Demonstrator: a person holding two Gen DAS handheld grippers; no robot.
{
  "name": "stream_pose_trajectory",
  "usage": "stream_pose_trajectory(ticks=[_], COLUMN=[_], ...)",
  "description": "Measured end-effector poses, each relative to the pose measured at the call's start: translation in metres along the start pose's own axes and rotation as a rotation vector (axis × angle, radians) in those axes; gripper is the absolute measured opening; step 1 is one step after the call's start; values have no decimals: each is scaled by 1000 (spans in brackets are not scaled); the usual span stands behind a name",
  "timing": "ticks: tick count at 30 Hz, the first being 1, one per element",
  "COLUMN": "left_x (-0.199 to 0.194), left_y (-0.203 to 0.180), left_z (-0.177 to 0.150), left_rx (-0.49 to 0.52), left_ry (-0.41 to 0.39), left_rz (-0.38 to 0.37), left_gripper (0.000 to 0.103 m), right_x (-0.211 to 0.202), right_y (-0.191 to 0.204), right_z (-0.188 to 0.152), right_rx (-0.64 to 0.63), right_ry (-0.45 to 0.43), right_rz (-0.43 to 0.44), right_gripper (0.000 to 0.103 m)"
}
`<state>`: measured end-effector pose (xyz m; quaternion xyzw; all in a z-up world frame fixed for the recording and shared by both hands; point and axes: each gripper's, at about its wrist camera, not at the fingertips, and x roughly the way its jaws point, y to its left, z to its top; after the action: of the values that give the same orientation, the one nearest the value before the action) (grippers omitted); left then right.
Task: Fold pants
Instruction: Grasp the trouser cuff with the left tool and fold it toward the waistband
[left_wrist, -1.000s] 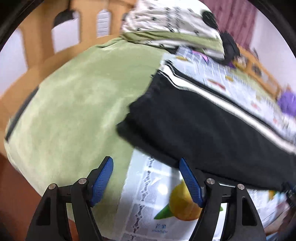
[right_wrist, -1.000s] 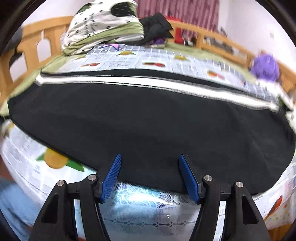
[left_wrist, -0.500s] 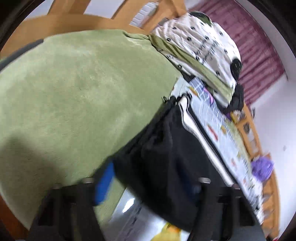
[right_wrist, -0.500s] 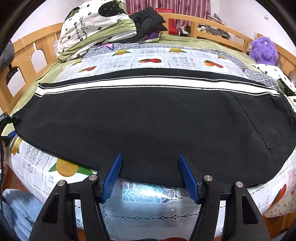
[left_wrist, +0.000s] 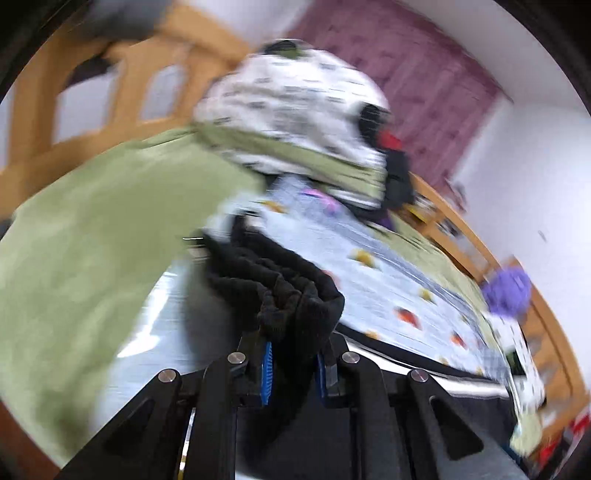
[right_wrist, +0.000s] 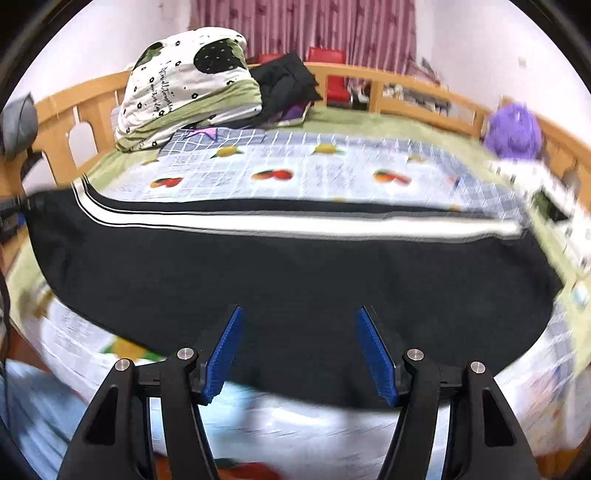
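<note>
The pants (right_wrist: 295, 280) lie flat and lengthwise across the fruit-print sheet (right_wrist: 303, 166) on the bed, black with a white side stripe (right_wrist: 295, 225) along the far edge. The step in hand looks like the first fold: the left gripper (left_wrist: 293, 369) has just been closing and now pinches a bunched end of the pants (left_wrist: 295, 302) between its blue pads, the cloth gathered in a wad above the fingers and raised off the sheet. In the right wrist view that same end shows at the far left, where the fabric narrows toward the gripper. The right gripper (right_wrist: 299, 354) hovers above the near edge around the middle of the garment, its jaws spread with nothing between them, not touching the cloth. The next move probably calls for carrying the lifted end across toward the other end, while the right gripper either pins the middle or takes a matching hold so the layers land square and the stripe edges line up.
</note>
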<state>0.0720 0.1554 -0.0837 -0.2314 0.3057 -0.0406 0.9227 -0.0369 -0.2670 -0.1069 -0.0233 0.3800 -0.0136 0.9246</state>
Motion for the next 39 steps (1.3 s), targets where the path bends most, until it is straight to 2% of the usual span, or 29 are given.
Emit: stream_pose_trajectory(ticks=[5,9,13,15,18,20,21,23,25,26,29,32,35,36,37,38,39], left_x=[18,37,56,74,91,85,79,66,51,44,36,40,37,35,33,33,33], left_y=[-119,-204,-252,-270,-271,-264,-261,-252,-235,-225,-185,-152,-124,-114,-105,-96,-88], left_z=[-30,-83,-144,-183,-222,-223,-219,-208,-200,-194,-171,-150,-133,-129,-125,-123,-121], left_rx=[166,303,342,367,410,426,434,461,485,492,510,546,513,490,460,430,409], left_ry=[82,169,299,388,479,486,501,510,452,417,375,302,269,262,255,253,253], left_rz=[-134,-220,-342,-339,-277,-306,-334,-349,-297,-268,-190,-22,31,30,30,31,30], left_gripper=[16,16,16,16,17,23,28,48,63,65,65,65,65,65,65,65,65], right_x=[-3,2,8,11,15,19,20,24,30,33,38,47,62,66,72,75,74], right_y=[-44,-91,-139,-157,-171,-173,-170,-162,-148,-139,-114,-88,-64,-57,-44,-33,-23], right_z=[8,-5,-24,-30,-34,-35,-36,-34,-29,-25,-14,-2,0,-2,-5,-7,-9], right_rx=[-30,83,213,266,323,340,344,339,324,313,280,232,191,174,129,77,14], right_ry=[-60,-61,-22,-6,15,26,30,41,54,58,60,81,139,163,202,219,202], right_rz=[-39,-17,-24,-24,-8,24,44,96,146,174,234,262,295,307,306,255,183], right_gripper=[63,63,63,63,63,63,63,63,63,63,61,58,52,47,28,21,17])
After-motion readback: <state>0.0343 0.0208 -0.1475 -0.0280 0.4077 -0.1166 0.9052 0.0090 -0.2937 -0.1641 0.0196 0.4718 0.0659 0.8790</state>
